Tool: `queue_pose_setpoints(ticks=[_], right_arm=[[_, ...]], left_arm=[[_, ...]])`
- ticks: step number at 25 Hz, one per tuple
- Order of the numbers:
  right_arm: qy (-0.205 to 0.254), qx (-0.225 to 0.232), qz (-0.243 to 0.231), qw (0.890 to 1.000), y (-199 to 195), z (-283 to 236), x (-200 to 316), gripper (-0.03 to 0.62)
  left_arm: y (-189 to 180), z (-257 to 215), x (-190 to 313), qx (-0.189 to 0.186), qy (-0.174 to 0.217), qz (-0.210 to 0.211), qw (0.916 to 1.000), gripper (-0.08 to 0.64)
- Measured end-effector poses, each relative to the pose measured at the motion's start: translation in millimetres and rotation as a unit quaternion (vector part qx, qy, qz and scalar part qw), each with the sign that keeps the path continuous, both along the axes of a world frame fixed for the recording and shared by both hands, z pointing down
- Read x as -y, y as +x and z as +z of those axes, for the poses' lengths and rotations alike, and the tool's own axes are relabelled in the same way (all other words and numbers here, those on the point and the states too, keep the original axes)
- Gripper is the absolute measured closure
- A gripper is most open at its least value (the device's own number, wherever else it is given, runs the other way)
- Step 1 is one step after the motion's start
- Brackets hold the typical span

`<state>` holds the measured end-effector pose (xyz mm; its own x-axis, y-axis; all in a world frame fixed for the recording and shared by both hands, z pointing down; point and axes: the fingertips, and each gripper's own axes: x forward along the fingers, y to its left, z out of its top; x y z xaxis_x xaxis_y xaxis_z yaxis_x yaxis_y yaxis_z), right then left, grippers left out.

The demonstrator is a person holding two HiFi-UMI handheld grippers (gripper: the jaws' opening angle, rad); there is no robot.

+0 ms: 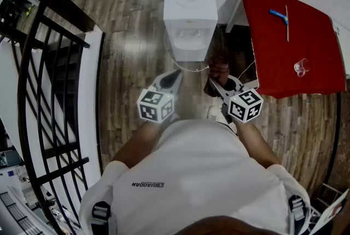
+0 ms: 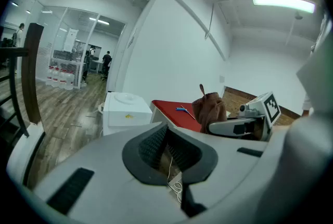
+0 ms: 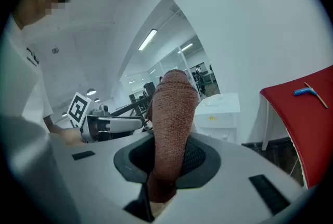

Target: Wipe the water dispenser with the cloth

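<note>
Left gripper [image 2: 169, 159] was held narrowly parted, with nothing gripped. Water dispenser [image 1: 190, 15] was seen ahead of both grippers, well apart. Right gripper [image 3: 167, 163] was clamped on the brown cloth [image 3: 173, 111]; the cloth's lower end was hidden between the jaws.

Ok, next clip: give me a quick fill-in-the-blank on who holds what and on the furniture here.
1. The brown cloth is clamped in the ____ hand-held gripper.
2. The left hand-held gripper has its jaws apart and holds ____.
3. The water dispenser is ____ in colour.
4. The table beside it has a ____ top.

Missing words: right; nothing; white; red.
</note>
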<state>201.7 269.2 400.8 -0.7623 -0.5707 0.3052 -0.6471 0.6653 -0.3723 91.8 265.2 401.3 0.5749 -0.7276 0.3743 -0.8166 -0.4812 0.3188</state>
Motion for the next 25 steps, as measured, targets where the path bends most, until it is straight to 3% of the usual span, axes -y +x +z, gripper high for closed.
queue_pose_setpoints(ticks=[8, 15, 25], right_arm=[[0.003, 0.002, -0.005, 1.0, 7, -1, 4, 0.508], [-0.011, 0.051, -0.009, 0.999, 15, -4, 7, 0.508], [-0.025, 0.048, 0.008, 0.999, 54, 3, 22, 0.508]], left_arm=[[12, -1, 3, 0.005, -0.001, 0.005, 1.0, 0.56], [25, 0, 7, 0.012, -0.003, 0.007, 0.9999, 0.56], [53, -1, 14, 0.02, 0.001, 0.003, 0.9998, 0.561]])
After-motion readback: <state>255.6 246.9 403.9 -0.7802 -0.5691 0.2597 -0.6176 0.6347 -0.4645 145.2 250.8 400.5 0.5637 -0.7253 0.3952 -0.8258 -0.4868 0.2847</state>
